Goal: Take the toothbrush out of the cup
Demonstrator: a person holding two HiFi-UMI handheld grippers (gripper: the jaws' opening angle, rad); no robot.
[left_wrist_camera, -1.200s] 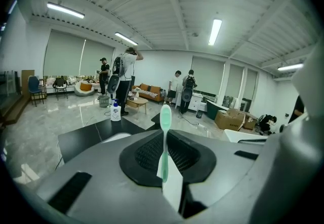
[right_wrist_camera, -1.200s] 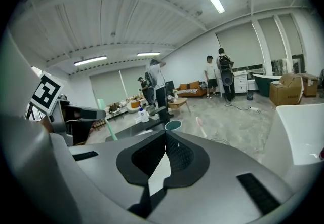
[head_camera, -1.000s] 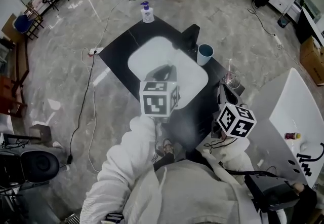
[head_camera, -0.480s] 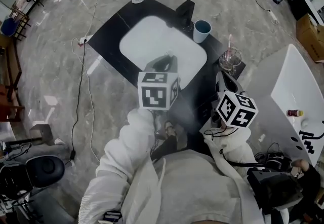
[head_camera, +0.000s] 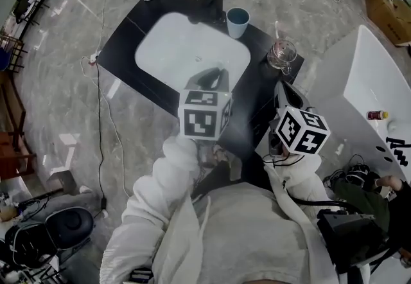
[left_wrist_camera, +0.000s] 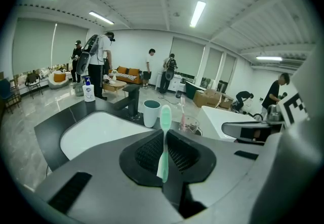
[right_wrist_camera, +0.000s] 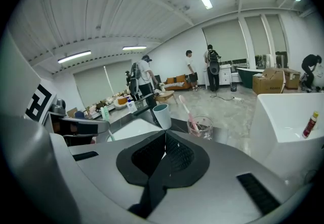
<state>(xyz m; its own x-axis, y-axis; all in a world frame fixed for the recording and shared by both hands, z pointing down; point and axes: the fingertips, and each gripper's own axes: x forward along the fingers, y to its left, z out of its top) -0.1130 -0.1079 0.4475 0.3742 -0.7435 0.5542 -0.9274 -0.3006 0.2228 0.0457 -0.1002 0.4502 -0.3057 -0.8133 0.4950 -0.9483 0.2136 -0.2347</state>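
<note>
Black worktop [head_camera: 122, 51] with a white sink [head_camera: 186, 51] is set on a grey marble floor [head_camera: 64, 115], a blue cup [head_camera: 237, 22] and a glass [head_camera: 281, 55] with a pink toothbrush [right_wrist_camera: 186, 109] in it are stood along its far edge, the green toothbrush [left_wrist_camera: 165, 115] is clamped upright in the left tool [left_wrist_camera: 165, 139], clear of both, and the right tool [right_wrist_camera: 165, 134] is closed on nothing.

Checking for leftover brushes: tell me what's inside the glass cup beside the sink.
A pink toothbrush leans inside the glass cup, sticking up above the rim. Whether anything else lies at the cup's bottom is too small to tell.
</note>
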